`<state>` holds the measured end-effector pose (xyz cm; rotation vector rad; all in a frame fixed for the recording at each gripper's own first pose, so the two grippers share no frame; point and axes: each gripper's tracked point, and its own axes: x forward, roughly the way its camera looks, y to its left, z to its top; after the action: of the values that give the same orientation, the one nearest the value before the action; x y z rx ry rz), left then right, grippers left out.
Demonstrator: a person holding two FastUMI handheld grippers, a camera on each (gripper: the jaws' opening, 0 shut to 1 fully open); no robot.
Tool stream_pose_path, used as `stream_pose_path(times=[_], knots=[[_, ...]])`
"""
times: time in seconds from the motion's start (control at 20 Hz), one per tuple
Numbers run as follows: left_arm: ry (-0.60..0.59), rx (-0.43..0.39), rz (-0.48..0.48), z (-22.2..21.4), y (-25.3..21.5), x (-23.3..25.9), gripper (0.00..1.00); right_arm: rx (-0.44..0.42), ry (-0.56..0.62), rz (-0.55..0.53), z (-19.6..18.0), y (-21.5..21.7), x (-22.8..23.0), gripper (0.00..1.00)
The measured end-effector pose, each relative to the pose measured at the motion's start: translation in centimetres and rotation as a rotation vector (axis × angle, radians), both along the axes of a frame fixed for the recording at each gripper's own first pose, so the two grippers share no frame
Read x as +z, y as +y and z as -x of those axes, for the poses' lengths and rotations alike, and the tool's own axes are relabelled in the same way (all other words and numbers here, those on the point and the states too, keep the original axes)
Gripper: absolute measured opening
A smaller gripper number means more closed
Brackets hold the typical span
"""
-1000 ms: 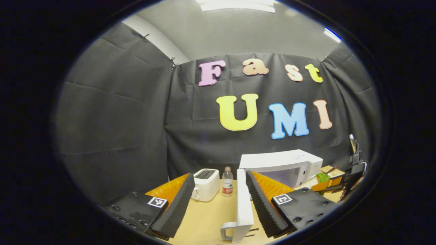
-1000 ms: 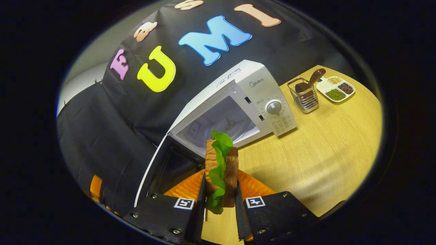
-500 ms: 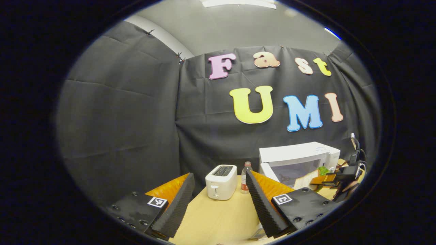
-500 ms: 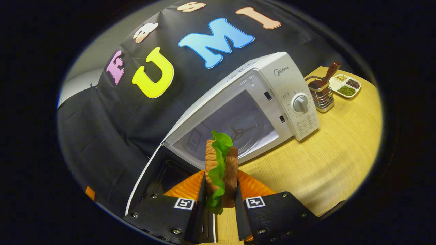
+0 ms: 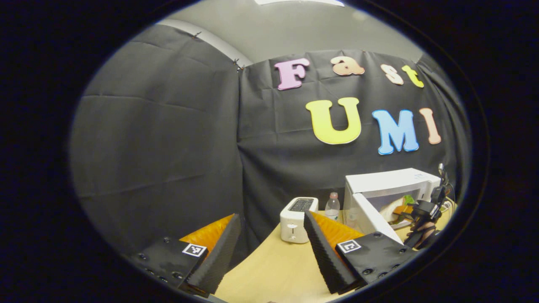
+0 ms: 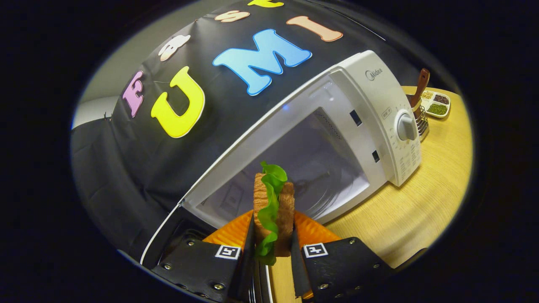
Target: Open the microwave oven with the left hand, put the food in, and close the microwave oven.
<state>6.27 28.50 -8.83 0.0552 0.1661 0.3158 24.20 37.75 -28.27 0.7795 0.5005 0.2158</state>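
The white microwave (image 6: pixel 370 105) stands with its door (image 6: pixel 168 235) swung open to the left, its pale cavity (image 6: pixel 303 168) facing me. My right gripper (image 6: pixel 271 235) is shut on a sandwich (image 6: pixel 273 202) of brown bread and green lettuce, held upright just in front of the cavity mouth. In the left gripper view my left gripper (image 5: pixel 269 240) is open and holds nothing, well left of the microwave (image 5: pixel 391 181). There the door (image 5: pixel 370 219) juts toward me, and the right gripper (image 5: pixel 421 210) with the sandwich (image 5: pixel 400 206) sits at the opening.
A white toaster (image 5: pixel 297 214) and a water bottle (image 5: pixel 332 206) stand on the wooden table (image 5: pixel 273 269) left of the microwave. To its right are a wire utensil holder (image 6: pixel 421 118) and a divided dish of beans (image 6: pixel 438 105).
My right gripper has carried the sandwich closer to the microwave cavity. My left gripper has swung left, away from the open door, which has left the space between its fingers.
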Motion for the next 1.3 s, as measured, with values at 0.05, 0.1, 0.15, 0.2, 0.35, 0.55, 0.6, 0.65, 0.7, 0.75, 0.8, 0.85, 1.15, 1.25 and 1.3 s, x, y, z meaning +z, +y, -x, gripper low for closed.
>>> stream_pose_path(times=[0.05,0.1,0.15,0.2,0.35,0.55,0.6,0.65,0.7,0.75,0.8,0.85,1.15,1.25,1.3], knots=[[0.008,0.013,-0.005,0.1,0.7,-0.1,1.0,-0.009,0.003,-0.004,-0.8,0.1,-0.4,0.4],[0.013,0.027,-0.011,0.4,1.2,-0.2,0.98,-0.017,0.003,-0.007,-1.7,0.4,-0.7,0.4],[0.019,0.04,-0.016,0.5,1.9,-0.1,0.97,-0.024,0.0,-0.006,-2.6,0.5,-1.0,0.4],[0.024,0.052,-0.017,0.7,2.3,-0.3,0.98,-0.033,-0.001,-0.002,-3.4,0.7,-1.3,0.4],[0.042,0.076,-0.026,1.0,3.1,-0.9,1.0,-0.055,-0.003,0.025,-5.4,0.6,-2.4,0.41],[0.068,0.091,-0.061,1.6,3.5,-1.8,1.0,-0.065,-0.019,0.134,-6.9,0.0,-3.7,0.44],[0.071,0.088,-0.067,1.6,3.1,-1.9,0.97,-0.056,-0.018,0.159,-7.0,0.0,-4.0,0.47],[0.074,0.084,-0.07,1.6,2.8,-1.7,1.0,-0.054,-0.008,0.188,-7.2,-0.1,-4.4,0.48],[0.072,0.08,-0.072,1.4,2.5,-1.7,1.0,-0.052,-0.003,0.218,-7.2,-0.4,-4.7,0.53],[0.065,0.075,-0.073,1.4,2.3,-1.6,1.0,-0.046,0.005,0.263,-7.2,-0.7,-5.1,0.58],[0.06,0.069,-0.074,1.3,2.2,-1.6,1.0,-0.046,0.008,0.317,-7.2,-1.3,-5.5,0.61],[0.054,0.063,-0.077,1.1,1.9,-1.5,1.0,-0.044,0.003,0.357,-7.3,-1.8,-5.6,0.72],[0.039,0.026,-0.086,0.6,0.6,-1.3,1.0,-0.02,0.014,0.554,-6.7,-4.6,-6.6,0.98],[0.034,0.008,-0.093,0.8,0.1,-1.7,0.97,-0.004,-0.019,0.605,-6.0,-5.5,-5.5,0.98],[0.03,-0.002,-0.088,0.4,-0.2,-1.9,1.0,0.015,-0.043,0.619,-5.4,-5.5,-4.8,0.98]])
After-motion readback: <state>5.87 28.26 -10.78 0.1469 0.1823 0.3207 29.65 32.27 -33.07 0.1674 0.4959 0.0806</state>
